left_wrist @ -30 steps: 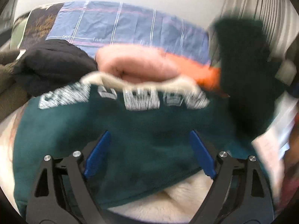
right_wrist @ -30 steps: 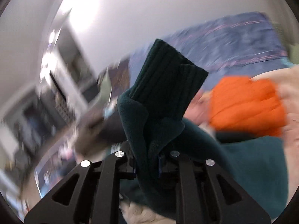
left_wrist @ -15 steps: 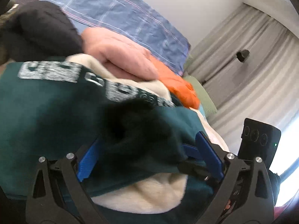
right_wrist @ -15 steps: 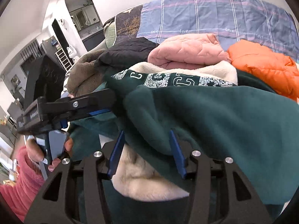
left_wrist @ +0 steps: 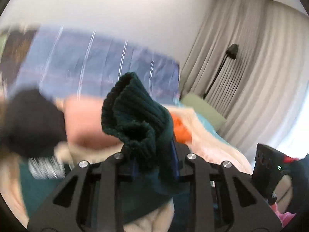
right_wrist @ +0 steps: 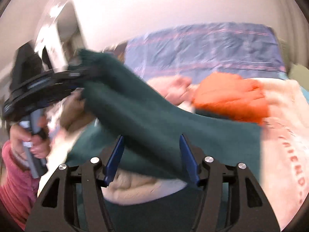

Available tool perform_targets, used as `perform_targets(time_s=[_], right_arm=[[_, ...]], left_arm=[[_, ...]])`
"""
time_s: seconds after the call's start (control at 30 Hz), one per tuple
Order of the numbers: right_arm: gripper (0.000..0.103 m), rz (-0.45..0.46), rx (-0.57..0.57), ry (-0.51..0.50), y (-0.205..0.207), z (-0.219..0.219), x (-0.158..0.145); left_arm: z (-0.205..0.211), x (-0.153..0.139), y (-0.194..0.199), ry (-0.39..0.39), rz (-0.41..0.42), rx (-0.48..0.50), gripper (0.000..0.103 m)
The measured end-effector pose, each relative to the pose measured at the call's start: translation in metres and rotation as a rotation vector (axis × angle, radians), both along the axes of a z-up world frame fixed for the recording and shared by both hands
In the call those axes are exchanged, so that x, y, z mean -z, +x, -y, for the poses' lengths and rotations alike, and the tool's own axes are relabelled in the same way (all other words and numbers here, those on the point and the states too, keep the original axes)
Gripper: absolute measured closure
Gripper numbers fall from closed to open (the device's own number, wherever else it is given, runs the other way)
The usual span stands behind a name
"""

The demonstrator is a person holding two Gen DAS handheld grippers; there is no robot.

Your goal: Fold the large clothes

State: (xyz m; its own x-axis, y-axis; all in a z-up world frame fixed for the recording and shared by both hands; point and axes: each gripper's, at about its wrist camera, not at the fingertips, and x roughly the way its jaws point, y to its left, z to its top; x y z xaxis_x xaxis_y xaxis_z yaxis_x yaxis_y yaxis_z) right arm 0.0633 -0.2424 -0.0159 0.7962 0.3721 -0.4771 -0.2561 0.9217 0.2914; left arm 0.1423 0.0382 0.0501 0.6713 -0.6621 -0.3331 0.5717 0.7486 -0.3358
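The left tool (left_wrist: 154, 166) is closing on the ribbed cuff (left_wrist: 133, 114) of the dark green sweatshirt (right_wrist: 154, 119). The cuff stands up between its blue pads and the fabric is pinched there, bunched and folded over. In the right wrist view this left tool (right_wrist: 77, 75) is raised at the left side, and the green sleeve runs from it down in a slope to the body of the garment, which lies on the bed. A hand (right_wrist: 32, 141) in a pink sleeve (right_wrist: 13, 183) holds the grip of this tool.

The right tool (right_wrist: 152, 154) is opening. Its blue fingers (right_wrist: 114, 158) stand apart, and the green sleeve passes between them without being pressed by the pads. Under it the cream lining (right_wrist: 135, 185) of the sweatshirt shows.

Behind the sweatshirt lie other clothes: an orange jacket (right_wrist: 231, 94), a pink garment (left_wrist: 85, 119) and a black garment (left_wrist: 29, 121). A blue checked cover (left_wrist: 96, 65) is behind them, and grey curtains (left_wrist: 251, 67) hang at the right. Both views are blurred.
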Motion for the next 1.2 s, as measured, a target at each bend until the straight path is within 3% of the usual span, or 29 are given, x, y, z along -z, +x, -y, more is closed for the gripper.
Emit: perform_targets(time_s=[0.1,0.17,0.27,0.3,0.33,0.37,0.4,0.47,0.57,0.67,0.73,0.8,0.87,0.97,1.0,1.03,1.07,1.1,1.13,1.2], right_arm=[[0.033,0.013,0.073,0.041,-0.003,0.023,-0.002],[0.033,-0.047,0.104,0.005,0.003,0.027,0.011],[0.033,-0.199,0.139,-0.069,0.020,0.027,0.052],[0.033,-0.263,0.153,-0.094,0.027,0.028,0.070],[0.033,-0.305,0.156,-0.106,0.031,0.027,0.083],[0.033,-0.330,0.152,-0.113,0.035,0.026,0.091],[0.033,-0.331,0.149,-0.130,0.036,0.024,0.095],[0.033,-0.312,0.153,-0.180,0.034,0.018,0.090],[0.033,-0.258,0.194,-0.251,0.028,0.010,0.073],[0.033,-0.191,0.189,-0.234,0.032,0.009,0.053],[0.033,-0.167,0.174,-0.210,0.043,0.002,0.042],[0.033,-0.154,0.148,-0.196,0.055,-0.010,0.038],[0.033,-0.156,0.126,-0.208,0.068,-0.024,0.036],[0.029,-0.241,0.167,-0.288,0.096,-0.037,0.064],[0.024,-0.269,0.193,-0.313,0.105,-0.033,0.088],[0.017,-0.262,0.177,-0.285,0.109,-0.026,0.106],[0.014,-0.249,0.161,-0.246,0.111,-0.019,0.117],[0.014,-0.242,0.140,-0.162,0.111,-0.007,0.126],[0.014,-0.249,0.129,-0.107,0.112,0.001,0.126],[0.014,-0.260,0.125,-0.117,0.114,-0.001,0.121]], left_arm=[[-0.020,-0.025,-0.018,0.044,0.123,-0.078,0.075],[-0.043,-0.013,-0.019,0.054,0.100,-0.140,0.075],[-0.087,0.048,-0.004,0.100,-0.059,-0.274,0.071],[-0.102,0.087,0.004,0.144,-0.164,-0.314,0.060],[-0.108,0.108,0.008,0.170,-0.226,-0.331,0.048],[-0.118,0.141,0.012,0.209,-0.325,-0.351,0.046],[-0.122,0.154,0.012,0.216,-0.356,-0.355,0.038],[-0.133,0.159,0.000,0.180,-0.339,-0.353,0.031],[-0.139,0.131,-0.016,0.202,-0.233,-0.398,0.027],[-0.132,0.097,-0.025,0.225,-0.149,-0.421,0.027],[-0.134,0.081,-0.028,0.146,-0.117,-0.362,0.028],[-0.114,0.074,-0.021,0.119,-0.100,-0.301,0.028],[-0.089,0.080,-0.006,0.180,-0.115,-0.275,0.028],[-0.048,0.128,0.033,0.421,-0.190,-0.286,0.028],[-0.042,0.164,0.047,0.517,-0.253,-0.290,0.026],[-0.041,0.184,0.049,0.520,-0.246,-0.275,0.025],[-0.047,0.193,0.045,0.450,-0.199,-0.265,0.024],[-0.054,0.189,0.046,0.405,-0.216,-0.248,0.025],[-0.055,0.185,0.048,0.393,-0.230,-0.237,0.025],[-0.050,0.185,0.051,0.422,-0.227,-0.233,0.025]])
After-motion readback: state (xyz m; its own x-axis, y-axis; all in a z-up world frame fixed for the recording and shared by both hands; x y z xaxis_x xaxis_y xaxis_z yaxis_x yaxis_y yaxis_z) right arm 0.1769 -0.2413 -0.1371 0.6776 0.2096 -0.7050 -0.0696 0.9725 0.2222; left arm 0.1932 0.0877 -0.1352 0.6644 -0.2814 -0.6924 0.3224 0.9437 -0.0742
